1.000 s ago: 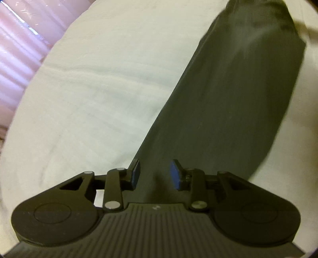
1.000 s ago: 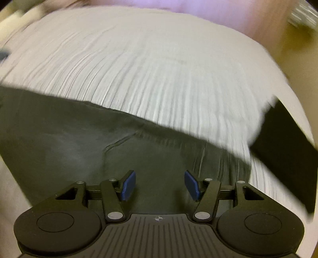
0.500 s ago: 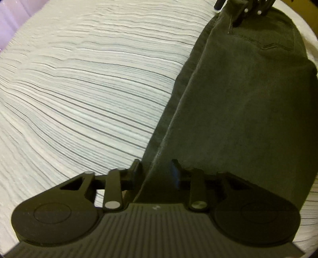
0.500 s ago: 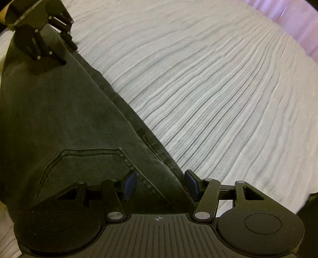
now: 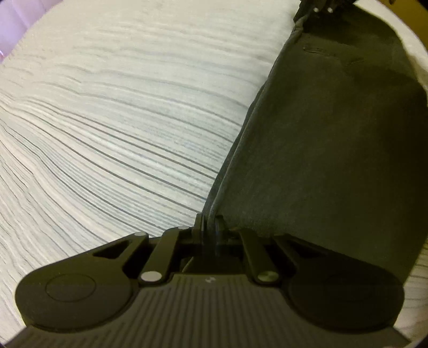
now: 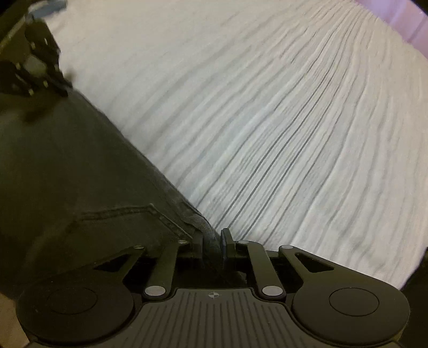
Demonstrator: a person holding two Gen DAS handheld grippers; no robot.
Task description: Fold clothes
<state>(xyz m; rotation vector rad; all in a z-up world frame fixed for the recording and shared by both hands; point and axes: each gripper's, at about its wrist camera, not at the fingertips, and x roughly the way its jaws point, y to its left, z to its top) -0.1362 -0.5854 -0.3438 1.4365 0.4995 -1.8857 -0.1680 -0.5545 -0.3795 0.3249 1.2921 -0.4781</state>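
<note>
Dark grey jeans (image 5: pixel 321 139) lie stretched out on a white ribbed bedspread (image 5: pixel 120 128). My left gripper (image 5: pixel 210 222) is shut on the seam edge of the jeans at one end. At the other end, my right gripper (image 6: pixel 212 237) is shut on the jeans (image 6: pixel 80 166) at their edge beside a stitched back pocket (image 6: pixel 120 214). Each gripper shows in the other's view: the right gripper (image 5: pixel 321 8) at the top edge, the left gripper (image 6: pixel 34 67) at the upper left, blurred.
The bedspread (image 6: pixel 267 120) spreads wide beside the jeans in both views. A pink-purple curtain (image 6: pixel 412 24) shows past the bed's far edge. A blue item (image 6: pixel 50 5) lies blurred at the top left of the right wrist view.
Both grippers stood open over the jeans a second ago. They came down to the long edge and have now shut on it, one at each end.
</note>
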